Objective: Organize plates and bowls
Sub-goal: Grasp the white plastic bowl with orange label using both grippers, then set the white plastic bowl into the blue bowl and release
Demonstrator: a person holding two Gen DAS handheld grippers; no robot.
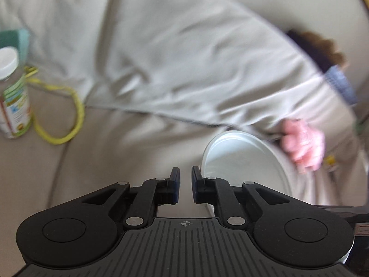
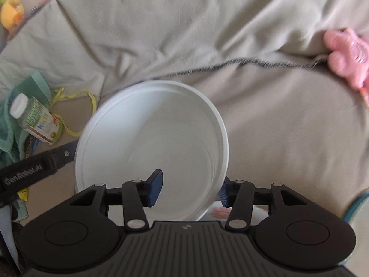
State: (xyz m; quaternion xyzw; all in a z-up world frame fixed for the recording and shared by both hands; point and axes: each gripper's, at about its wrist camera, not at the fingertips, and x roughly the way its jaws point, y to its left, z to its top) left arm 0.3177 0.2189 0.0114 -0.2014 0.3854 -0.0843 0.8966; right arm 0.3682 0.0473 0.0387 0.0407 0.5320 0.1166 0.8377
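A white plate (image 2: 150, 143) sits tilted between the fingers of my right gripper (image 2: 190, 188). The left finger is inside the plate and the right finger is outside its rim, with a wide gap between them, so the jaws are open around the rim. The same plate shows in the left wrist view (image 1: 242, 161) at the lower right. My left gripper (image 1: 185, 182) hovers over the beige sofa cushion (image 1: 115, 161) just left of the plate, its jaws a little apart and empty.
A small bottle (image 2: 34, 120) with a white cap, a yellow cord (image 1: 69, 115) and a teal cloth (image 2: 13, 124) lie at the left. A pink plush toy (image 2: 346, 55) lies at the right. A grey blanket (image 2: 184, 23) covers the back.
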